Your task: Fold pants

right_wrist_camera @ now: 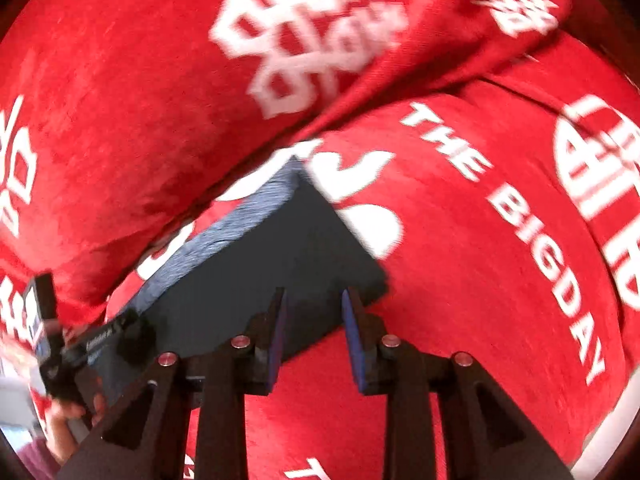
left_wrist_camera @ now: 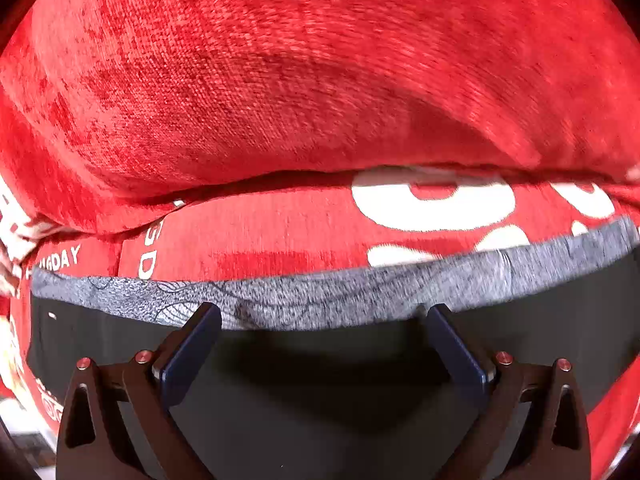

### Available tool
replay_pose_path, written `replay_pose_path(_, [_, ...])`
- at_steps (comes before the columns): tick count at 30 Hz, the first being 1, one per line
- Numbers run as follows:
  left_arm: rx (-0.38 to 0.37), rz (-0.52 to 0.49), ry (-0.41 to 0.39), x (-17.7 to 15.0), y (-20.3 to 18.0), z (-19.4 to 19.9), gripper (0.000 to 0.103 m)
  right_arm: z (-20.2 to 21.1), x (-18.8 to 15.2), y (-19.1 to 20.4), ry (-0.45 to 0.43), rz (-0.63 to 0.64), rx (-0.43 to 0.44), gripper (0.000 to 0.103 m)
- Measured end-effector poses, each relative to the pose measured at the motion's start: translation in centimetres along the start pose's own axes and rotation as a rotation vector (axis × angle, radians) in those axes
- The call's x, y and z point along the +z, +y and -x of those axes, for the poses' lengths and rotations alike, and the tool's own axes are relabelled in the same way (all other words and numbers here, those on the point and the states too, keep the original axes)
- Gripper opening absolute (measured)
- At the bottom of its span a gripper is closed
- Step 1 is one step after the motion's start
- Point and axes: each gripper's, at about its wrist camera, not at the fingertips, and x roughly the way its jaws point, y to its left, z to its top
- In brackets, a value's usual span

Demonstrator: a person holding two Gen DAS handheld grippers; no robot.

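Note:
The dark pants (left_wrist_camera: 320, 380) lie folded on a red sofa seat, with a grey patterned waistband (left_wrist_camera: 320, 296) along the far edge. My left gripper (left_wrist_camera: 320, 312) is open wide, its fingers just above the pants near the waistband, holding nothing. In the right wrist view the pants (right_wrist_camera: 260, 264) form a compact dark rectangle with the grey waistband (right_wrist_camera: 224, 224) on the left. My right gripper (right_wrist_camera: 314, 296) is open, its blue pads hovering over the near right corner of the pants, empty.
A red back cushion (left_wrist_camera: 300, 72) with white lettering rises right behind the pants. The red seat cover (right_wrist_camera: 500, 260) reads "THE BIGDAY". The other hand-held gripper (right_wrist_camera: 60, 344) shows at the left edge of the right wrist view.

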Motion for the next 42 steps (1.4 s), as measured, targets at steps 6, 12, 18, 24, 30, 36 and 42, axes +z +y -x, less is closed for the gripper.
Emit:
replay_pose_path(6, [0.01,0.019,0.037,0.0,-0.1,-2.6,0.103,-4.6,0.5,0.4,0.095,0.026,-0.051,0.03])
replay_pose_path(12, [0.031,-0.024,0.053,0.2,0.2,-1.5,0.103,-4.7,0.0,-0.6,0.086,0.007,-0.006,0.031])
replay_pose_path(18, [-0.001,-0.058,0.055,-1.1,-0.6,1.2,0.103,-5.0,0.7,0.1,0.124,-0.014,0.054,0.062])
replay_pose_path(24, [-0.011,-0.091,0.049,-3.1,-1.8,2.5,0.103,-4.1,0.3,1.3,0.133,0.014,0.039,0.065])
replay_pose_path(30, [-0.017,-0.106,0.063,-4.1,-1.9,2.3,0.103,-2.5,-1.1,0.1,0.125,-0.075,0.098,0.065])
replay_pose_path(36, [-0.036,-0.112,0.063,-4.7,-1.9,3.0,0.103,-1.2,-3.2,0.1,0.149,-0.101,0.147,0.065])
replay_pose_path(42, [-0.079,-0.143,0.064,-5.9,-3.4,3.7,0.103,-1.7,-5.8,0.5,0.203,-0.131,0.215,0.065])
